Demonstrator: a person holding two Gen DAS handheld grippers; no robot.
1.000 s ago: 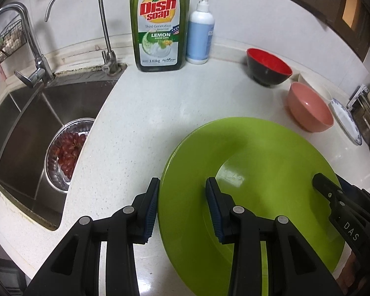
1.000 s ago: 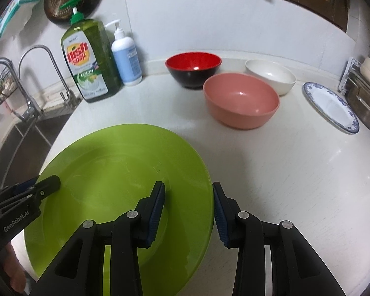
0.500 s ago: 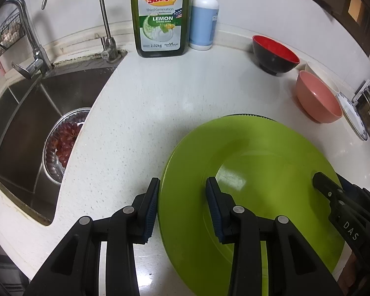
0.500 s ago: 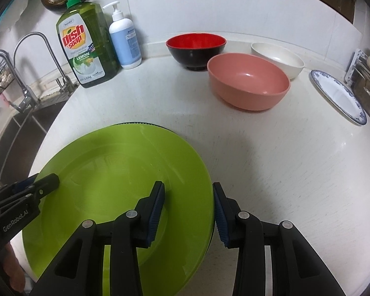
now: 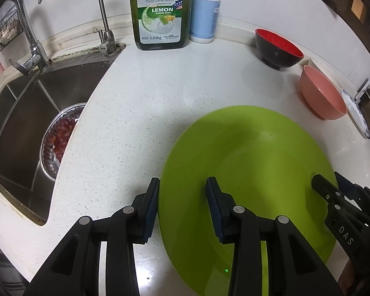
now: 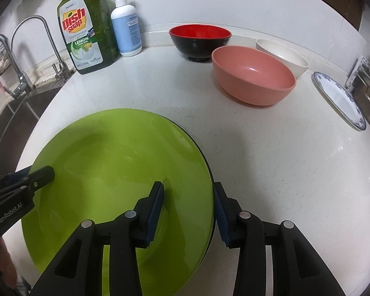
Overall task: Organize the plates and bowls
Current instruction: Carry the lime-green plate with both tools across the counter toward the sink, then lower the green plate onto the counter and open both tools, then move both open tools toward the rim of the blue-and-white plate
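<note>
Between the fingers of both grippers: rim of the green plate (image 5: 246, 162). Left gripper (image 5: 182, 204) straddles the plate's left edge, one finger outside the rim, the other over the plate's inner face. Right gripper (image 6: 188, 206) straddles the right edge the same way, one finger over the plate, the other outside the rim. Neither pair is fully closed; a gap shows on each side of the rim, so whether the pads actually press on the plate, cannot tell. A dark edge shows under the plate's right rim in the right wrist view; cannot tell what it is. The plate is over the white counter (image 6: 271, 153).

Ahead of the right fingers: pink bowl (image 6: 254, 74), red-and-black bowl (image 6: 199, 40) behind it, white bowl (image 6: 282, 55) just beside the pink one, blue-rimmed plate (image 6: 340, 100) far right. Ahead of the left fingers: dish soap bottle (image 5: 160, 12) and white pump bottle (image 5: 204, 12) at the wall. Left of the left fingers: sink (image 5: 37, 93) with a metal bowl of red fruit (image 5: 60, 135), faucet (image 5: 103, 24) behind.
</note>
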